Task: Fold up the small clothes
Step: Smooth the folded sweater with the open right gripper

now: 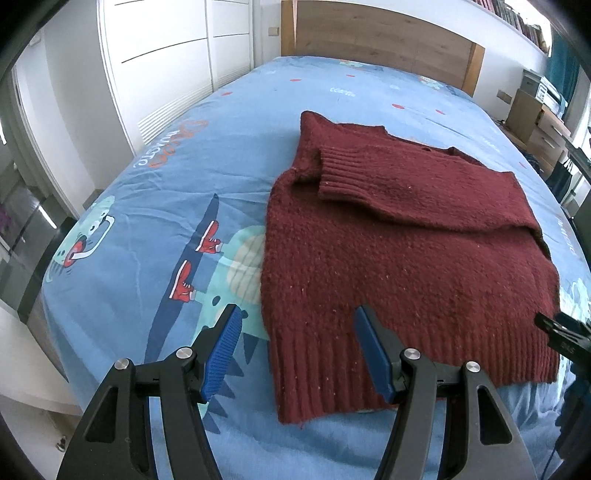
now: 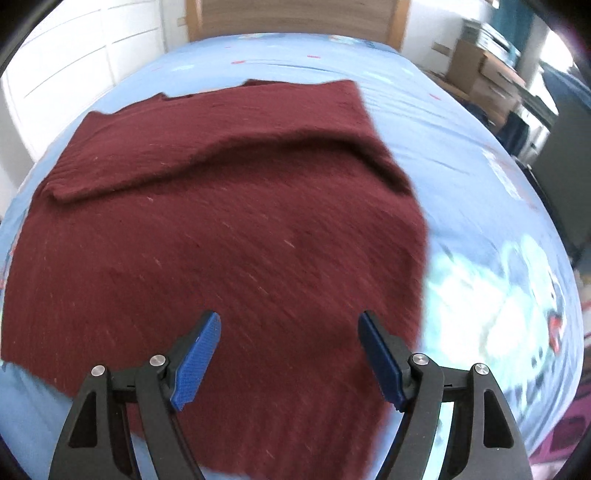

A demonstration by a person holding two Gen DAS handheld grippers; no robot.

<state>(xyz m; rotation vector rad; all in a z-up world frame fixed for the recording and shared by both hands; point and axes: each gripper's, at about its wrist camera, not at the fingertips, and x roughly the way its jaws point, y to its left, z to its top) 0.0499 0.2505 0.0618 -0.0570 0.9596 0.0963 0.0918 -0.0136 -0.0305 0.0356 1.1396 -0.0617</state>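
The dark red knitted sweater (image 1: 406,251) lies flat on the blue cartoon-print bedsheet (image 1: 166,184), sleeves folded across; body folds remain. The left gripper (image 1: 295,354) and right gripper (image 2: 290,358) both gape, holding nothing.

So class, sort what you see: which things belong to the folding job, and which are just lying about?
Job: maroon sweater; left hand-held gripper; right hand-held gripper, open above it.
Lying about: cardboard boxes; books on shelf; white wardrobe.

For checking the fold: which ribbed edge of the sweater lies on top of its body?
The sleeve cuff, folded across the sweater; the ribbed hem lies flat on the bed.
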